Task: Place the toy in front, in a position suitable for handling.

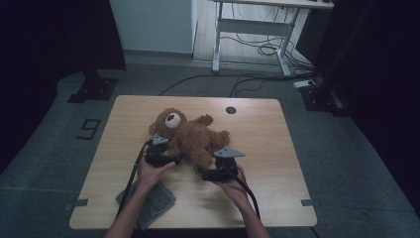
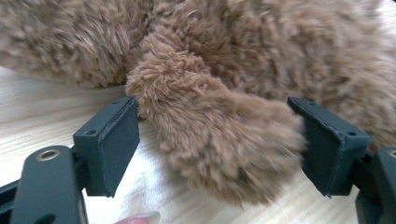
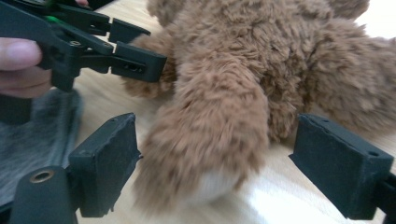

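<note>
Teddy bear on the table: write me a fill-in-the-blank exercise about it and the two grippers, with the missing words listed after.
1. The teddy bear lies on its ____ on the wooden table.
2. The jaws of the left gripper stand ____ on either side of a furry limb.
3. The right gripper has a leg with a pale ____ between its jaws.
4. Near the table's front edge, by the person's left forearm, lies a grey ____.

Missing words: back; open; sole; cloth

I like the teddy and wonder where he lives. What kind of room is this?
Probably a lab or workroom, not a bedroom. The teddy bear lies on a plain wooden table, black stands sit on a grey floor, and loose cables run under a desk at the back.
</note>
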`<state>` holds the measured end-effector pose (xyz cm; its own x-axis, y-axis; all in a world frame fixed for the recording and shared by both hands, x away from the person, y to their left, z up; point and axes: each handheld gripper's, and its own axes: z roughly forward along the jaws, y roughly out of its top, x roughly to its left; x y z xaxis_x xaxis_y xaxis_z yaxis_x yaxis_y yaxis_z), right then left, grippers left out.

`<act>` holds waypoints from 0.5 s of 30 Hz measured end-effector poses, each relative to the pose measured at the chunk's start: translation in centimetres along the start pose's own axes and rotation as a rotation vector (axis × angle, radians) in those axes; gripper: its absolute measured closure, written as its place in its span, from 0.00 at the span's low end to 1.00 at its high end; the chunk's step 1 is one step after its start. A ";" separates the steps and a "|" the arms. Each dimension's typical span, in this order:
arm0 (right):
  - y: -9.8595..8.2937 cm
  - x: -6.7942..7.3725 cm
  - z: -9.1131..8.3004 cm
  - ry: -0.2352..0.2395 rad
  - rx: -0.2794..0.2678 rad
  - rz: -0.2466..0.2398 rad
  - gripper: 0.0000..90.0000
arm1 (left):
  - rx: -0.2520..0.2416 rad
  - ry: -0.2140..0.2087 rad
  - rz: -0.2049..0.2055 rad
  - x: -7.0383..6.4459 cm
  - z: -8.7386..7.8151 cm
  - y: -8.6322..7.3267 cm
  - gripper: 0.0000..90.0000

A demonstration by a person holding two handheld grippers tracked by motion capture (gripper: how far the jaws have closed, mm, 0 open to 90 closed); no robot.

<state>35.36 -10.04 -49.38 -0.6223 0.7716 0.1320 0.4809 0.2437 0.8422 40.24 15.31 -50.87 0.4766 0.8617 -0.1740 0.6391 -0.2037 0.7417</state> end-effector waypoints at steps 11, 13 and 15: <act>-0.8 -1.9 5.4 0.010 0.090 0.073 0.66 | -0.046 -0.039 0.004 0.4 0.0 0.0 0.80; -0.7 -2.1 5.2 0.002 0.074 0.072 0.70 | -0.085 -0.055 0.010 0.3 -0.6 0.2 0.82; -0.5 -2.1 4.8 -0.036 0.043 0.055 0.73 | -0.121 -0.071 0.006 0.1 -1.4 0.6 0.84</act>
<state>39.40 -8.90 -52.56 -0.5718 0.8051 0.1579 0.5403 0.2246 0.8110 39.79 15.93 -49.57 0.5246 0.8248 -0.2110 0.5604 -0.1480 0.8149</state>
